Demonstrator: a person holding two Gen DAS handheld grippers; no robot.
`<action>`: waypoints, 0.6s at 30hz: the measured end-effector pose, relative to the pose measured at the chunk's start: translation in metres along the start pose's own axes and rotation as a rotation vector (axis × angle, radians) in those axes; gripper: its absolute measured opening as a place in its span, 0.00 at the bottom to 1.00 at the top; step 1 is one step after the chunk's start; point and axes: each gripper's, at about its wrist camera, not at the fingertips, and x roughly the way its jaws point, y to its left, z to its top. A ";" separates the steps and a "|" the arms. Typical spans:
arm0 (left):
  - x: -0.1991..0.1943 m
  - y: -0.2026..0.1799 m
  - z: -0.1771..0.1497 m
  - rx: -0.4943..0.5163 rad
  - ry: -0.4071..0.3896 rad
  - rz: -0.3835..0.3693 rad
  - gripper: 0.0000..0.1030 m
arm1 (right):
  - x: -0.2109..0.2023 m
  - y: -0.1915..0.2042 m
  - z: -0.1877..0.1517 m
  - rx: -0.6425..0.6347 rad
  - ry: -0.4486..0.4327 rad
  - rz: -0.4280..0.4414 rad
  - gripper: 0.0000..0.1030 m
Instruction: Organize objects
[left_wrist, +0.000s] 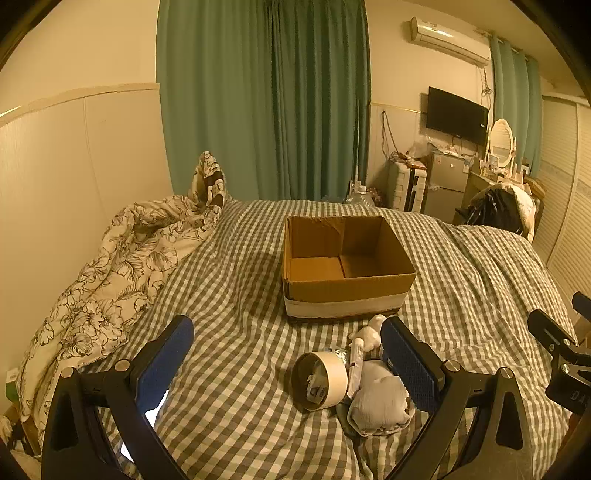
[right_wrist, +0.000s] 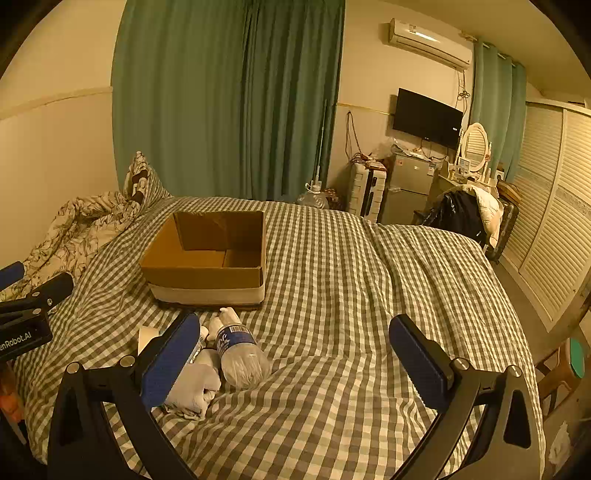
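An open, empty cardboard box (left_wrist: 347, 266) (right_wrist: 207, 258) sits on the checked bed cover. In front of it lies a small heap: a roll of tape (left_wrist: 320, 380) on its side, a thin tube (left_wrist: 356, 360), a white soft item (left_wrist: 371, 332), a folded grey cloth (left_wrist: 380, 400) (right_wrist: 195, 384) and a clear plastic bottle (right_wrist: 240, 354). My left gripper (left_wrist: 287, 360) is open, its jaws spread wide around the tape roll and cloth without touching them. My right gripper (right_wrist: 295, 354) is open over bare cover, the bottle just inside its left finger (right_wrist: 173, 358).
A crumpled floral duvet (left_wrist: 110, 280) lies along the left wall. Green curtains (left_wrist: 266, 99) hang behind the bed. Beyond the bed's far right stand a small fridge (right_wrist: 406, 188), a dressing table with mirror (right_wrist: 474, 147) and louvred wardrobe doors (right_wrist: 554, 206).
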 end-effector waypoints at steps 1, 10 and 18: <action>0.000 0.001 0.001 0.000 0.002 0.000 1.00 | 0.000 0.000 -0.001 0.000 0.000 0.003 1.00; 0.001 0.003 0.000 0.003 0.012 0.006 1.00 | 0.001 0.002 -0.001 -0.008 0.005 0.033 1.00; 0.003 0.001 -0.003 0.005 0.020 0.015 1.00 | 0.002 0.002 0.000 -0.010 0.012 0.042 1.00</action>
